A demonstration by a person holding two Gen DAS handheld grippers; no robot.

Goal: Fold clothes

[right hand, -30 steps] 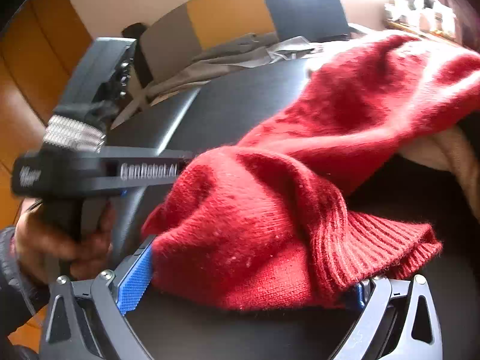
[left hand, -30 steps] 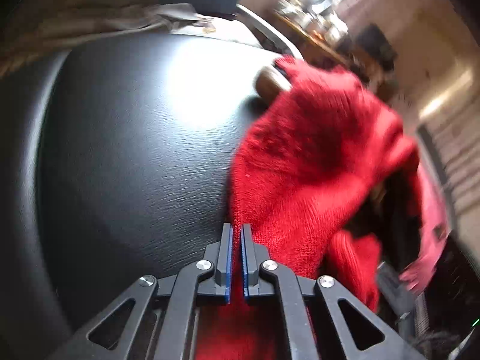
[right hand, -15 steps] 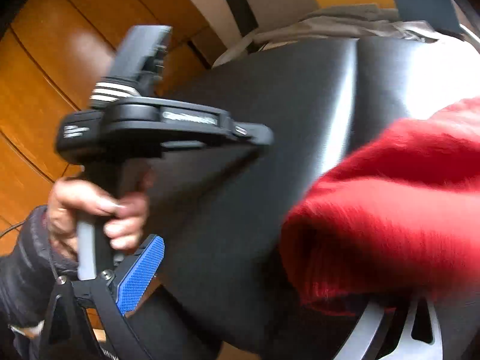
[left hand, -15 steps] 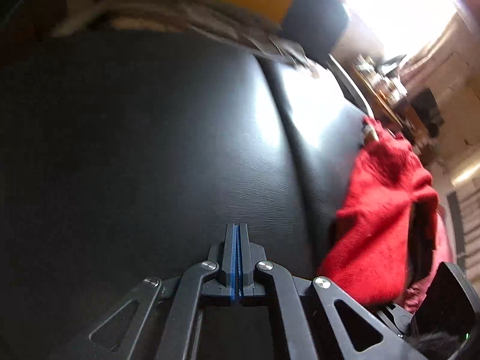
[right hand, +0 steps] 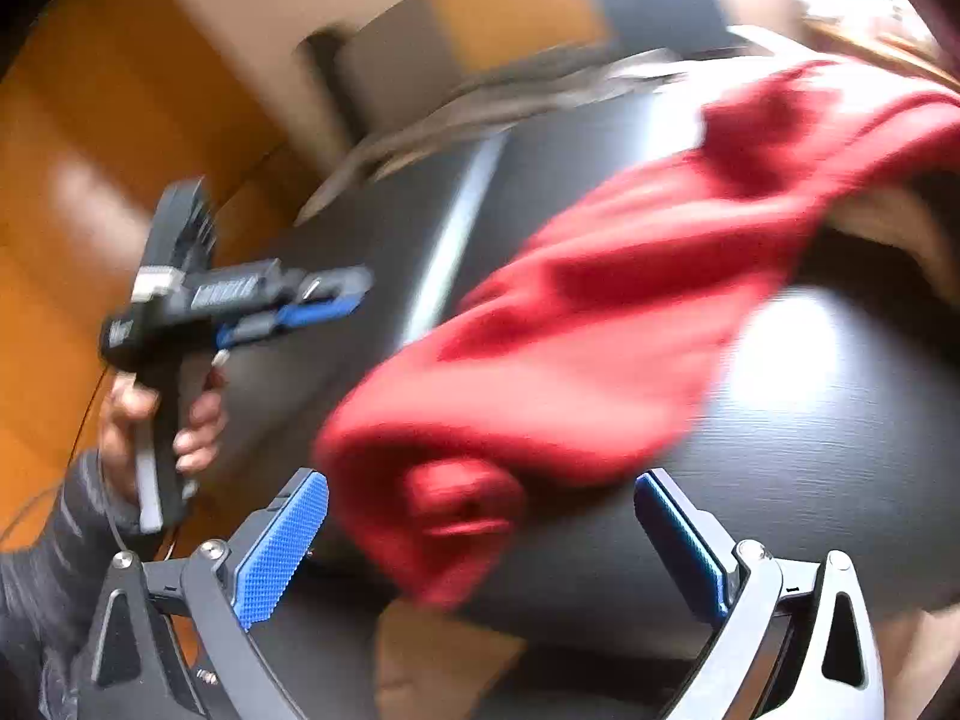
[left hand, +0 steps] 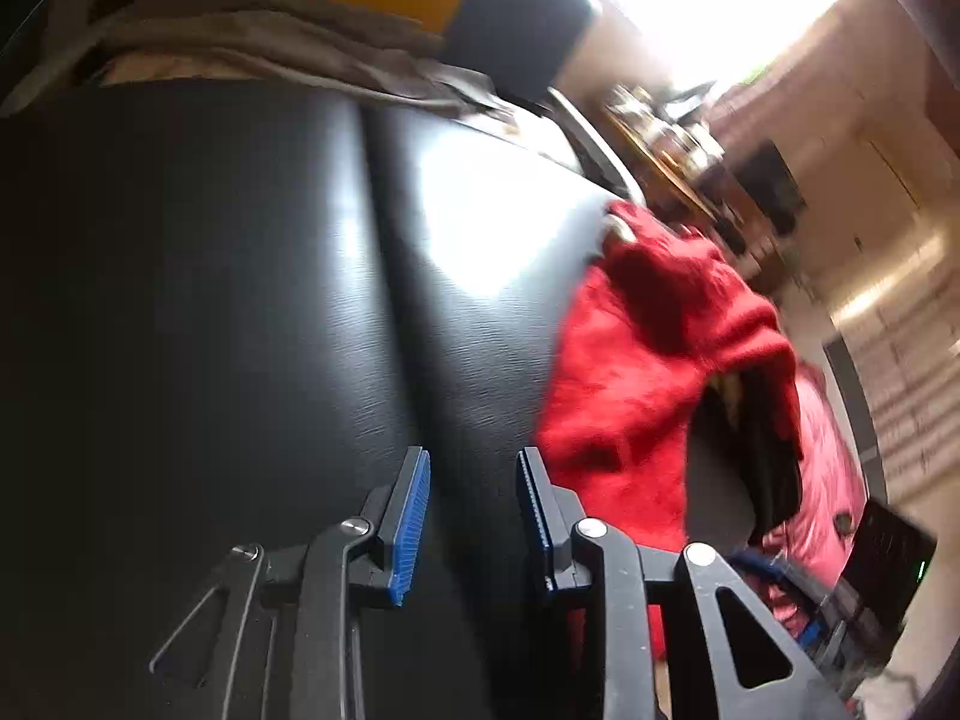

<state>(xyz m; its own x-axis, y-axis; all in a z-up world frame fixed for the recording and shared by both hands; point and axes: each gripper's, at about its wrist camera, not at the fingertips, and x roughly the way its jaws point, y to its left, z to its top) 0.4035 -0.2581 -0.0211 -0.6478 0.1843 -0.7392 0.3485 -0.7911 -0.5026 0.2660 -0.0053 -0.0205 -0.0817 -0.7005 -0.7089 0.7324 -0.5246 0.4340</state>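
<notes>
Lower centre of the left view, my left gripper (left hand: 474,516) has just been opening, empty; right gripper (right hand: 480,546) spread around the red sweater (right hand: 600,330), ungripped, ready to regrasp.

Support surface: black leather-textured cushion (left hand: 252,324), with a seam running from 12 to 6 o'clock. A red knitted garment (right hand: 576,324) lies crumpled on it toward 3 o'clock. Grey-beige fabric (left hand: 282,54) lies along the far edge at 12 o'clock.
</notes>
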